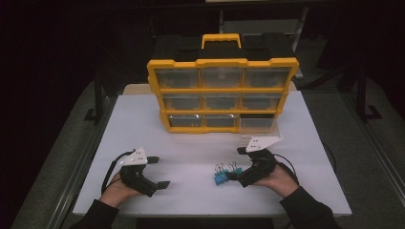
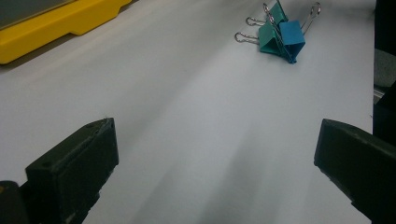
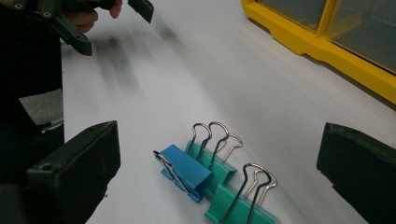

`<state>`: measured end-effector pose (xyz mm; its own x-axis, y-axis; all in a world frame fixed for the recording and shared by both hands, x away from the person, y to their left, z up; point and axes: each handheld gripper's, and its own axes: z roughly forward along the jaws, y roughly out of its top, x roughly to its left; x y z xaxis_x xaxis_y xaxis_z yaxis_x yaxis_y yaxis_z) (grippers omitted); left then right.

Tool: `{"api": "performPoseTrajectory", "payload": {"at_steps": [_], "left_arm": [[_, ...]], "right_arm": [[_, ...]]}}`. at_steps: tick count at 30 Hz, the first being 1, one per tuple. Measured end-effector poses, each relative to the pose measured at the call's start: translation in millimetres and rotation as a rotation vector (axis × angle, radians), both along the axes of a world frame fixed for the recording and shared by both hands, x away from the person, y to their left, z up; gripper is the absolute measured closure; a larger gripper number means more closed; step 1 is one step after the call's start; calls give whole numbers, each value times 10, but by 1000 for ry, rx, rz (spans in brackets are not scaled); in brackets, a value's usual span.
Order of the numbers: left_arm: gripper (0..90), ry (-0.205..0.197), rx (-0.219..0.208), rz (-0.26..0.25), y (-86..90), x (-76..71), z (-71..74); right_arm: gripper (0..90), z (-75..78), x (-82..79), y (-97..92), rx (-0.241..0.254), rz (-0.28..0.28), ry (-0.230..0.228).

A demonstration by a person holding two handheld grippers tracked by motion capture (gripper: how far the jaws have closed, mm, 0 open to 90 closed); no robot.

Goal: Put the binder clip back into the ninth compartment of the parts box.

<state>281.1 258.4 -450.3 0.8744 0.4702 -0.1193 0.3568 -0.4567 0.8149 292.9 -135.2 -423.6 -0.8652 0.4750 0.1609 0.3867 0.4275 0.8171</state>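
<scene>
A small heap of binder clips [image 1: 221, 176] lies on the white table: one blue clip [image 3: 183, 169] and two teal ones [image 3: 232, 201], wire handles up. My right gripper [image 1: 236, 163] is open just right of the heap. In the right gripper view its jaws [image 3: 219, 149] stand wide on either side of the clips, touching none. My left gripper [image 1: 160, 172] is open at the front left, holding nothing. In the left gripper view [image 2: 217, 140] the clips [image 2: 279, 31] lie far ahead to the right.
A yellow organiser [image 1: 222, 90] with clear drawers and a carry handle stands upright at the back middle of the table [image 1: 191, 148]. Its bottom right drawer [image 1: 258, 125] sticks out forward. Dark floor and metal stands surround the table.
</scene>
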Motion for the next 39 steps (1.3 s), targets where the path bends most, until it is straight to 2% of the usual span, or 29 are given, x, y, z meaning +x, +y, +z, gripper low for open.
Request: {"api": "performPoseTrajectory", "payload": {"at_steps": [8,12,16,21,29,39], "left_arm": [[0,0,-3,0,-1,-2,0],[0,1,-4,0,-1,-1,-1],[0,1,-2,-2,-1,-2,1],[0,0,-1,-3,1,-2,3],[0,0,-2,-3,2,-3,3],[0,-2,0,-6,-3,-8,2]], "right_arm": [[0,0,48,120,0,33,4],[29,6,62,147,-4,46,8],[110,13,81,168,5,71,21],[197,-4,81,185,-11,110,44],[410,-35,68,176,-21,165,59],[569,-111,54,204,-43,223,85]]}}
